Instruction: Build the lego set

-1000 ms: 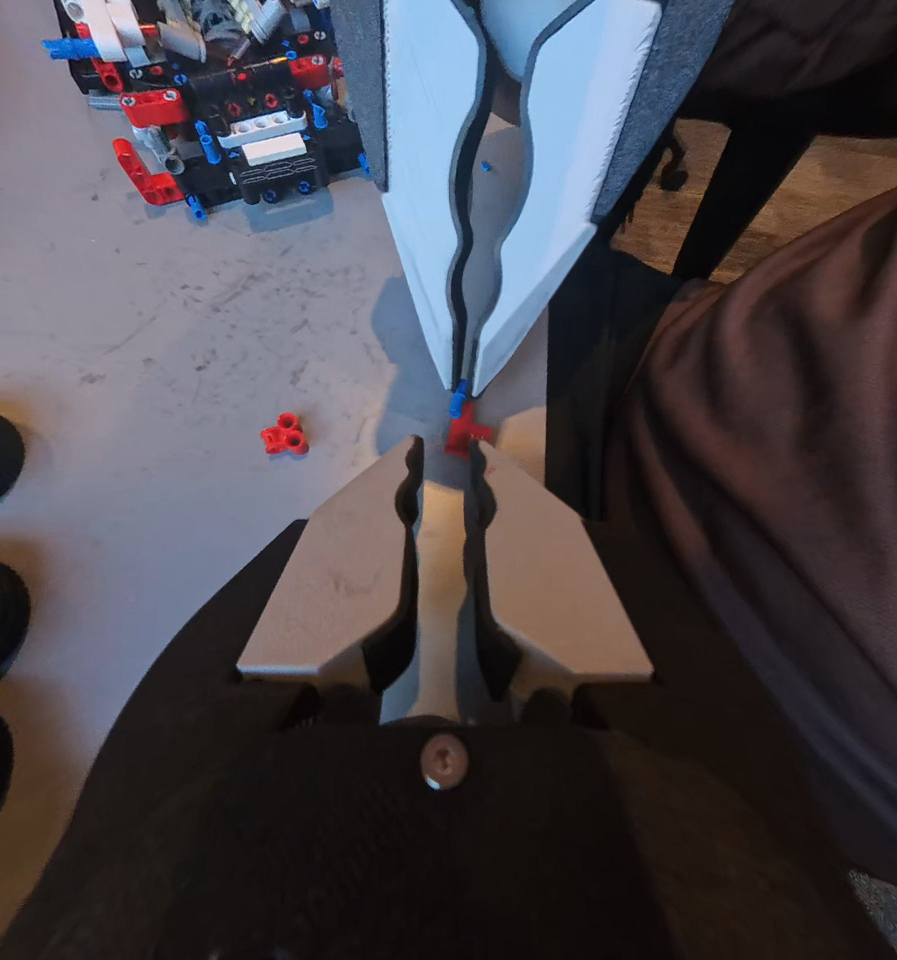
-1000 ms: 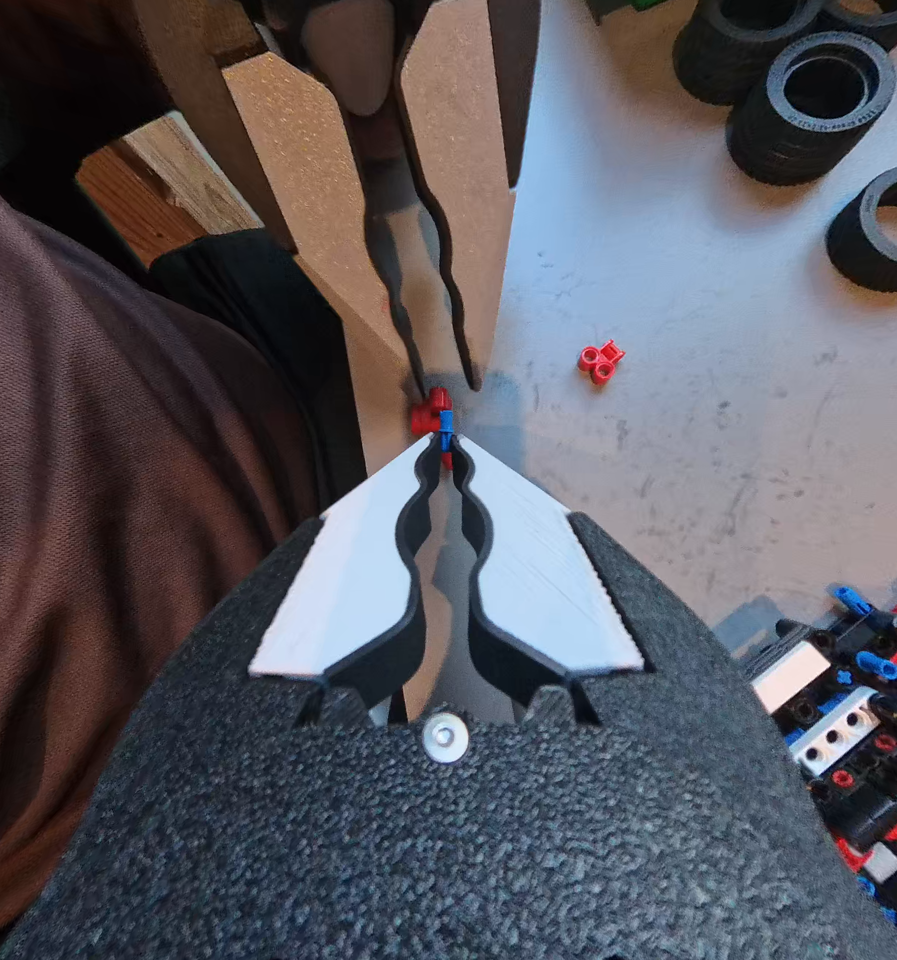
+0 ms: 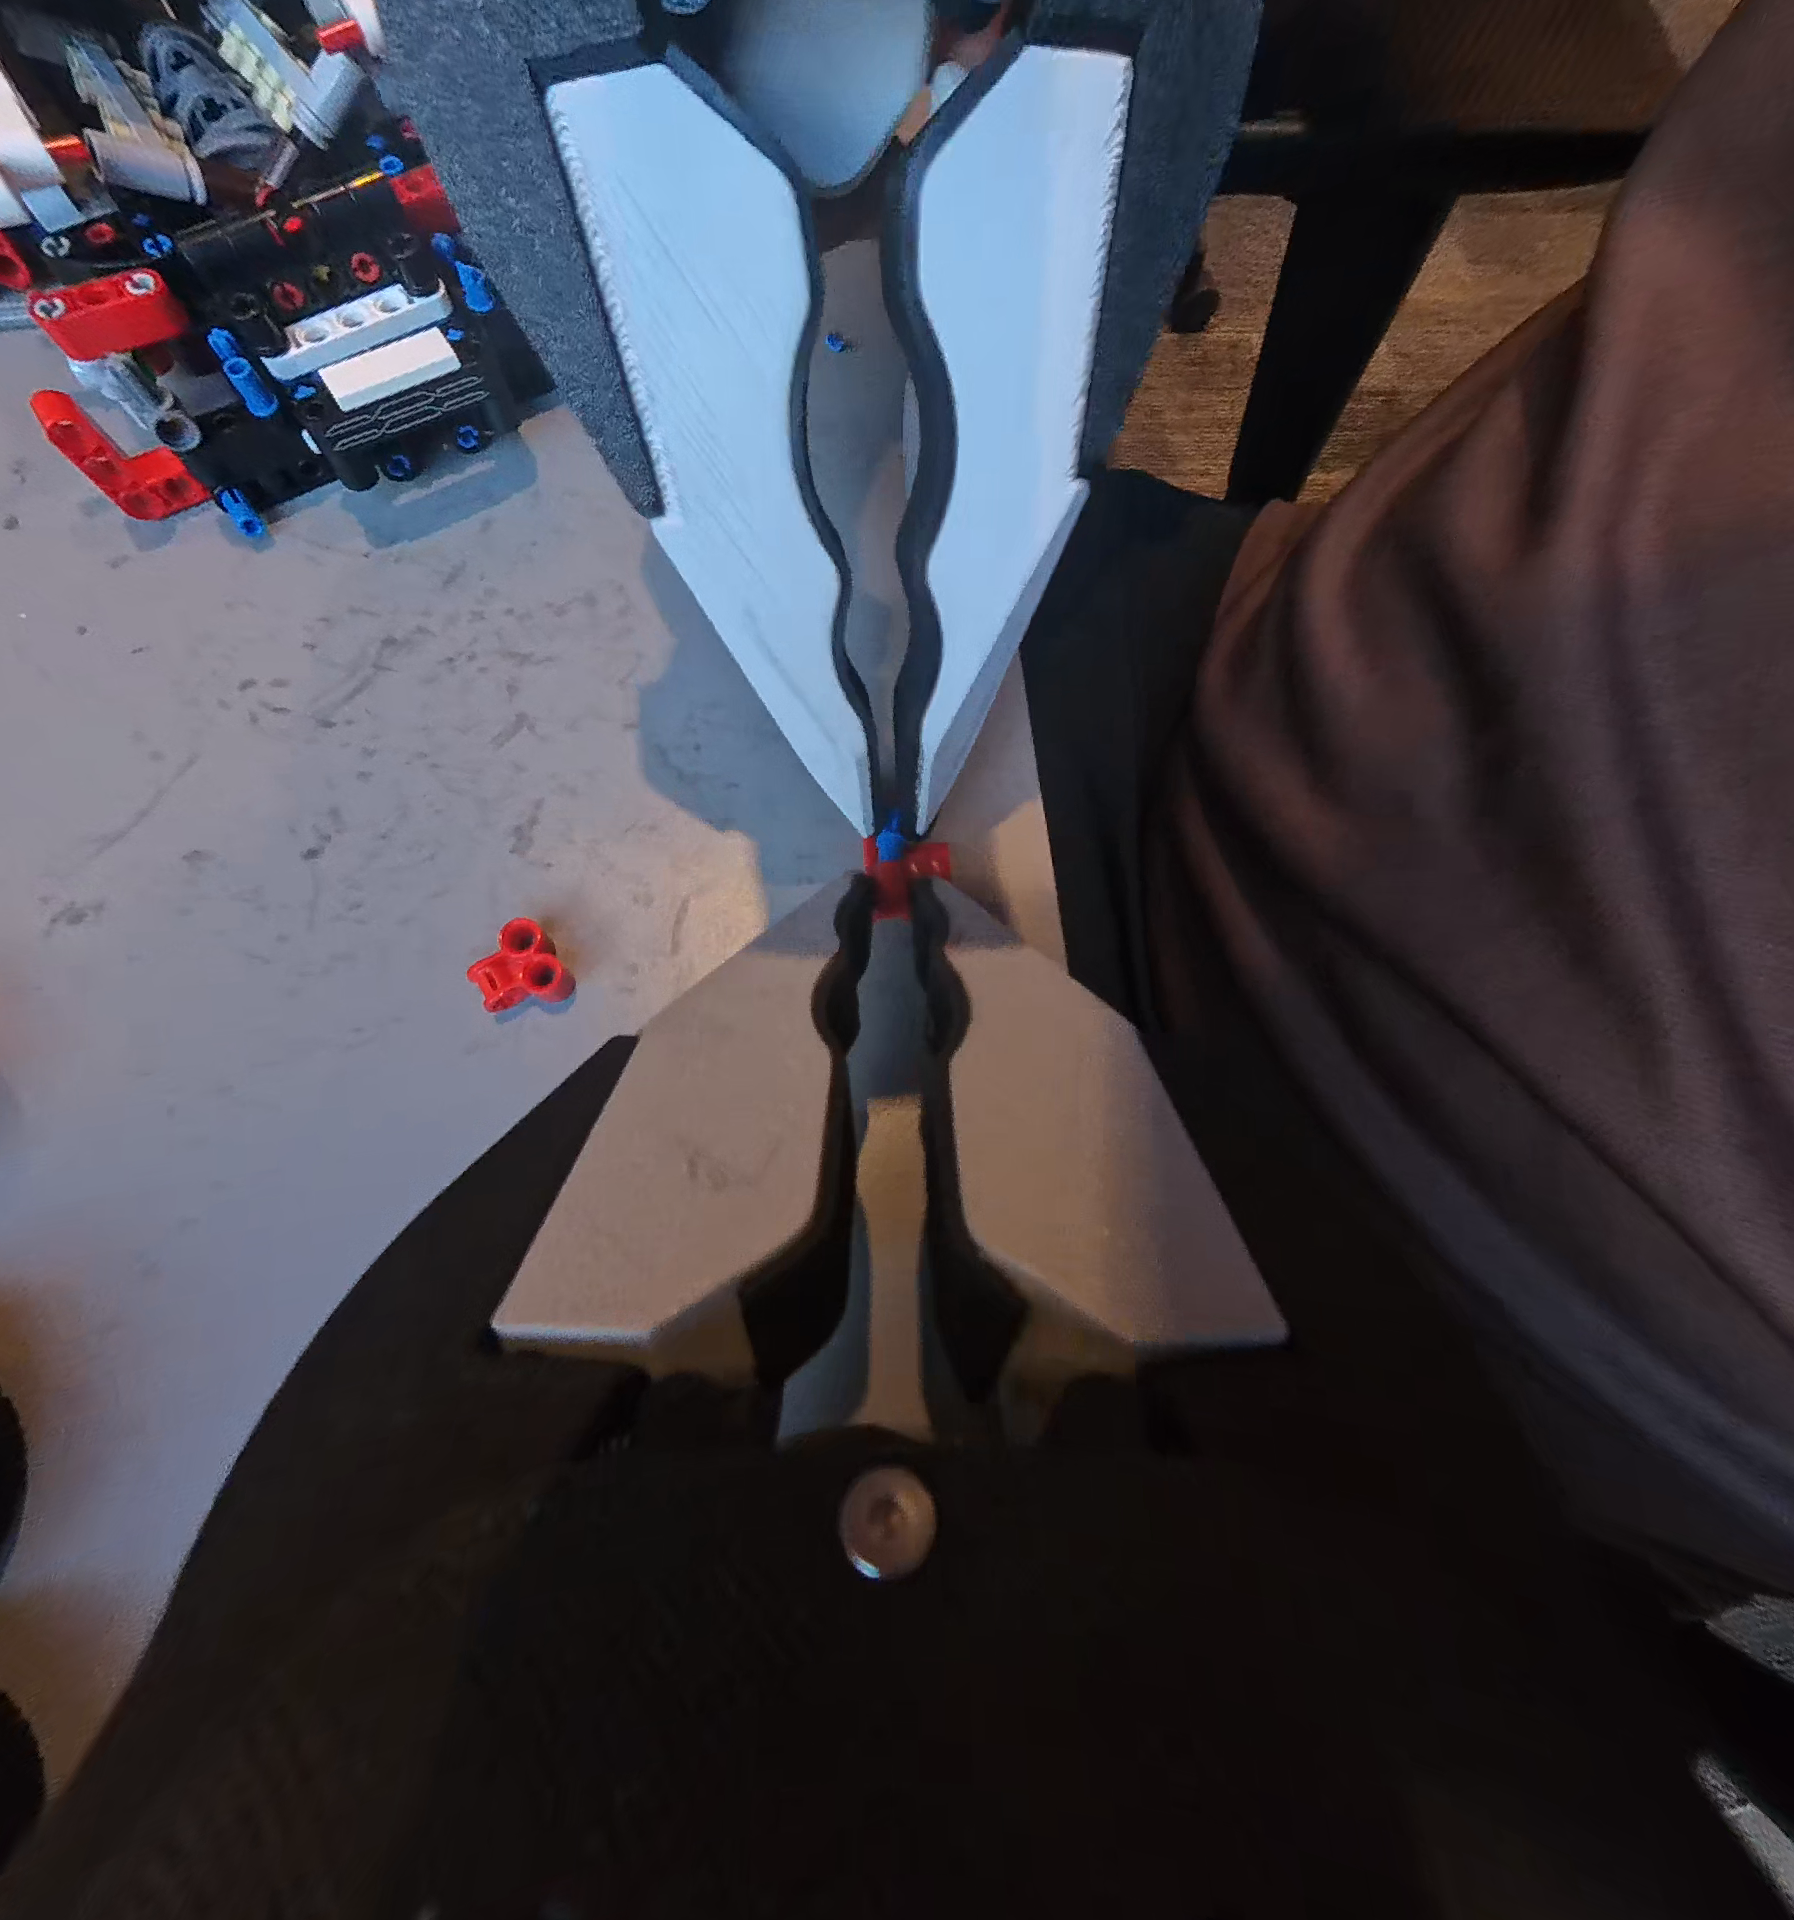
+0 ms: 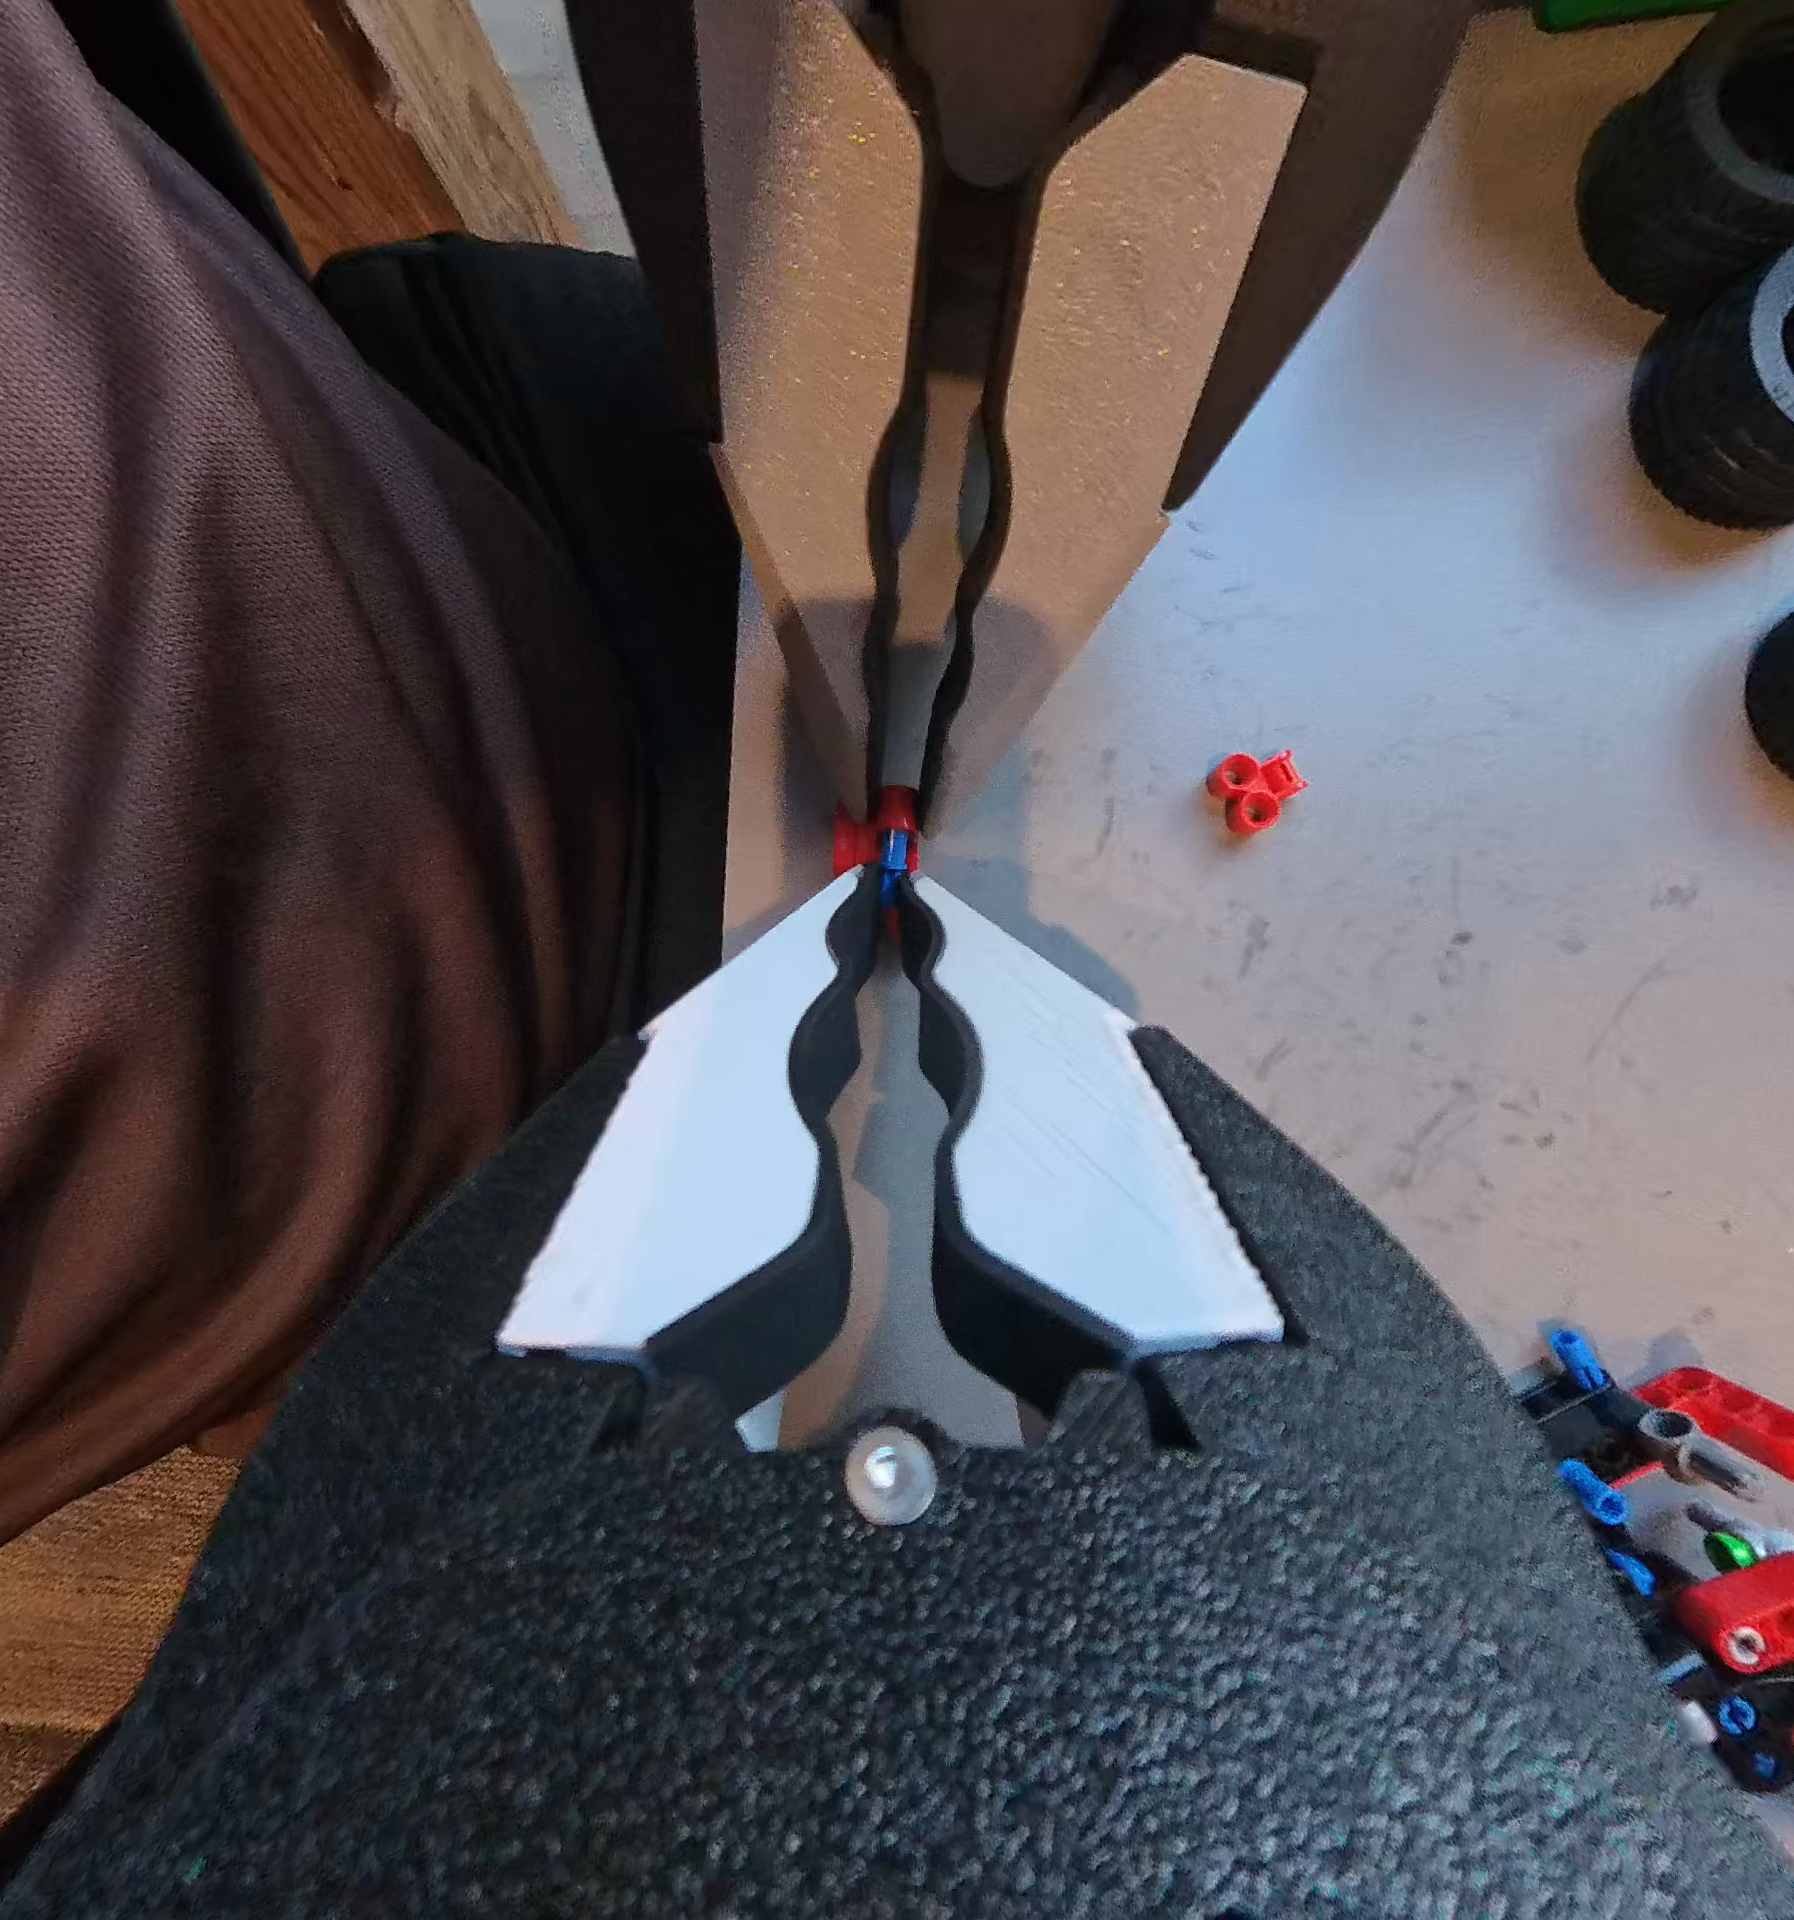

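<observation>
Left hand-held gripper [image 3: 891, 902] and right hand-held gripper [image 4: 885, 896] clamped, tips meeting.

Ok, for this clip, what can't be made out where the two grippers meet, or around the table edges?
- Small blue pin: too small in both views to tell how far it sits in the small red connector; fingers cover its ends.
- Black-and-red partly built model: cut off by the top edge in the left wrist view.
- Black rubber tyres: cut off by the right edge in the right wrist view.

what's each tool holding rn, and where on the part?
Left tool pinches the red connector by its lower end. Right tool pinches the blue pin by its near end, meeting the connector tip to tip.
</observation>
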